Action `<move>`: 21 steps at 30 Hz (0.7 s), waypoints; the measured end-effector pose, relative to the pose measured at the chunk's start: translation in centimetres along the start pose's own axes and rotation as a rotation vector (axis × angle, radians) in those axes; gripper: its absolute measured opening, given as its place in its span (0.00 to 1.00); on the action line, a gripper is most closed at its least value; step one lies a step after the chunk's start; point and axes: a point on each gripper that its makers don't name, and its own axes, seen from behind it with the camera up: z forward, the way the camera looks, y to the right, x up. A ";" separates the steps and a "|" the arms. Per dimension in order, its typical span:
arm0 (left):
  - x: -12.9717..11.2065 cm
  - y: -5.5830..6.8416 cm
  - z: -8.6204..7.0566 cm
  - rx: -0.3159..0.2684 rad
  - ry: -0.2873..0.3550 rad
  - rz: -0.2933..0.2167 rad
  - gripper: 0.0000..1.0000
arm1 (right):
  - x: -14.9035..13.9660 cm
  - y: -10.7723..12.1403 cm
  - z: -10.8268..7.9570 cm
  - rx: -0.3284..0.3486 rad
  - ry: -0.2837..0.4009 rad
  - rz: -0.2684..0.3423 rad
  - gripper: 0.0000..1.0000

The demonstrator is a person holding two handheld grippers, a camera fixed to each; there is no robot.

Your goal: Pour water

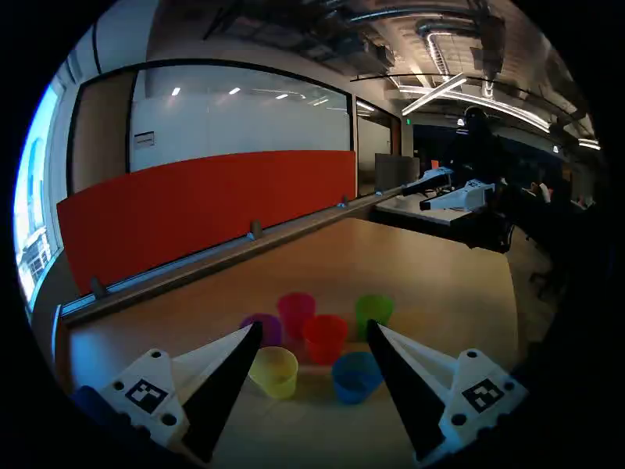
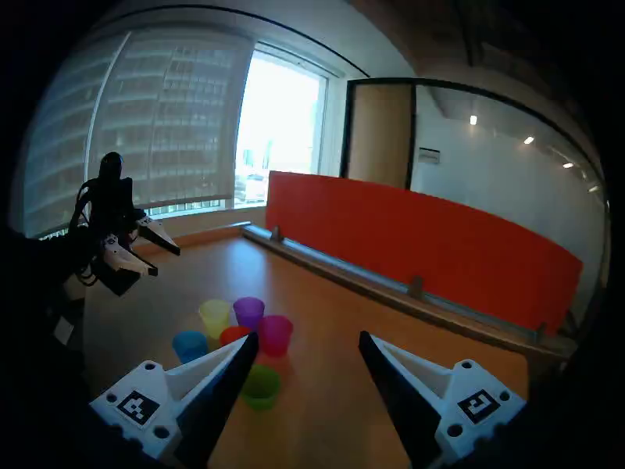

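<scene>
Several small plastic cups stand clustered on the wooden table (image 1: 437, 273). In the left gripper view they are pink (image 1: 296, 311), purple (image 1: 270, 328), red (image 1: 325, 338), green (image 1: 374, 313), yellow (image 1: 274, 371) and blue (image 1: 355, 377). My left gripper (image 1: 312, 324) hovers open just before them, holding nothing. In the right gripper view the same cluster sits left of centre: yellow (image 2: 214, 316), purple (image 2: 248, 311), pink (image 2: 275, 334), blue (image 2: 190, 345), green (image 2: 260, 386). My right gripper (image 2: 308, 336) is open and empty, to the right of the cups.
An orange divider panel (image 1: 211, 203) with a metal rail runs along the table's far edge. The right gripper (image 1: 414, 198) shows far off in the left gripper view; the left gripper (image 2: 166, 262), in a dark-sleeved hand, shows far left in the right gripper view. Windows (image 2: 156, 125) lie beyond.
</scene>
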 end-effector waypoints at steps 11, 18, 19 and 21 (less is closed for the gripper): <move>-4.6 1.5 2.1 -0.051 -0.118 0.034 0.98 | -3.1 -1.2 1.7 0.047 -0.069 -0.013 1.00; -7.2 2.6 2.8 -0.095 -0.175 0.043 0.99 | -4.7 -1.5 2.9 0.059 -0.092 -0.006 1.00; -7.6 2.7 2.9 -0.097 -0.183 0.043 0.99 | -4.8 -1.5 3.1 0.061 -0.094 -0.004 1.00; -8.3 2.9 3.2 -0.103 -0.198 0.044 0.98 | -5.1 -1.6 3.3 0.065 -0.097 0.002 1.00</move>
